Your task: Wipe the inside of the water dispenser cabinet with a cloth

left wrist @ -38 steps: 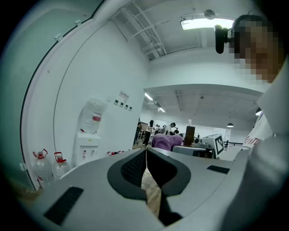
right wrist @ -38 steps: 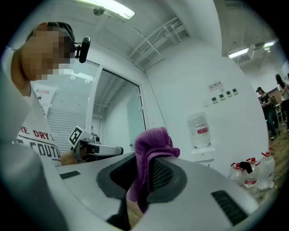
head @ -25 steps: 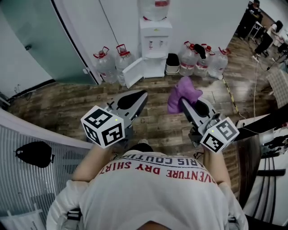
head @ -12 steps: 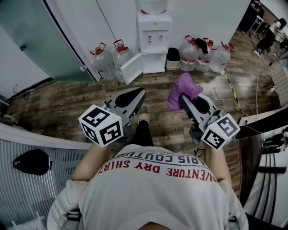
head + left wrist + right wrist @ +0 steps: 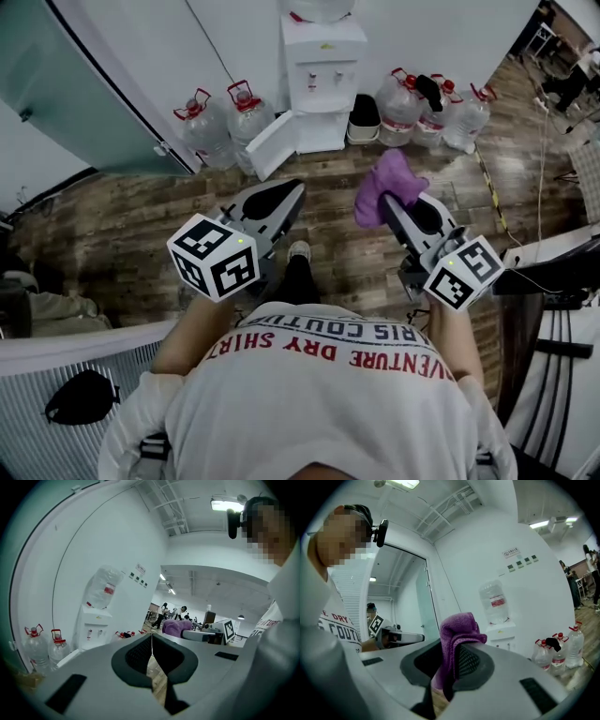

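**Cloth in the right gripper, dispenser cabinet open ahead**

In the head view the person stands on a wooden floor (image 5: pixel 122 225), both grippers held out in front. The right gripper (image 5: pixel 392 208), right of centre, has its jaws clamped on a purple cloth (image 5: pixel 386 181); in the right gripper view the cloth (image 5: pixel 457 630) stands bunched above the jaw tips and hangs down between them. The left gripper (image 5: pixel 292 191), left of centre, holds nothing: the left gripper view shows its jaws (image 5: pixel 151 640) pressed together with only a thin seam between them.

The white water dispenser (image 5: pixel 322 56) stands against the wall at the top centre of the frame, well apart from both grippers. Its lower cabinet (image 5: pixel 322 131) is open, the door (image 5: pixel 272 145) swung out to the left. Large water bottles (image 5: pixel 202 131) stand on the floor on either side of it, and a dark bin (image 5: pixel 363 118) sits just beside it on the right.
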`<state>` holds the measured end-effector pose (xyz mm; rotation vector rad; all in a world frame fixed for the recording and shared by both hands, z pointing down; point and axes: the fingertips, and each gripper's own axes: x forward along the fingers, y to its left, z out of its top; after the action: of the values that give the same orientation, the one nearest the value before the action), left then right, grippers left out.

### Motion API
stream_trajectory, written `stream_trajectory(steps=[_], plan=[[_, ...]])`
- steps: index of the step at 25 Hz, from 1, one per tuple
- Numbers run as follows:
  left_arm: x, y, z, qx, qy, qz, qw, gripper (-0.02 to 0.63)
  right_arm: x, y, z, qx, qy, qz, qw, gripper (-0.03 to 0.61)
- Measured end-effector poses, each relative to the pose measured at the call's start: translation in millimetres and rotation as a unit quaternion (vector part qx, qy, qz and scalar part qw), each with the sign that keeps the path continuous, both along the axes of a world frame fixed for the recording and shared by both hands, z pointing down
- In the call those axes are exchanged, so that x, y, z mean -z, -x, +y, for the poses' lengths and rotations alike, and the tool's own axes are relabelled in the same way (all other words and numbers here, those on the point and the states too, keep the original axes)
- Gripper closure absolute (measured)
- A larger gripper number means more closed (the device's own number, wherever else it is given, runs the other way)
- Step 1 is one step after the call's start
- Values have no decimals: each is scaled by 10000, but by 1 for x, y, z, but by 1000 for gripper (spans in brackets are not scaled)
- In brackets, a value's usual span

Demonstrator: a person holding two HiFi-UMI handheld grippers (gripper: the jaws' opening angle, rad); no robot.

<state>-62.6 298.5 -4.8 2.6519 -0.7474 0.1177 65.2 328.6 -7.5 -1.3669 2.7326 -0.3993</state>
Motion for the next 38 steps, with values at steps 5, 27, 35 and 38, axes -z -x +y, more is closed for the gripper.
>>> stream_trajectory(steps=[5,27,35,38], plan=[[-15,1,-96,-8,233,-176,9996,586,-10,4,-95,-25,286,-53,9996,514],[-92,4,-356,158,710,-95,9973,586,-82,20,-356,181,1002,29,9948,515],[-116,-9,-386,569,793,-199,9950,586,-105,13,-391,769,1078,39,9912,515],[-128,-15,-395,746,773,-125,9941,586,-122,9,-405,976,1154,104,9885,515]])
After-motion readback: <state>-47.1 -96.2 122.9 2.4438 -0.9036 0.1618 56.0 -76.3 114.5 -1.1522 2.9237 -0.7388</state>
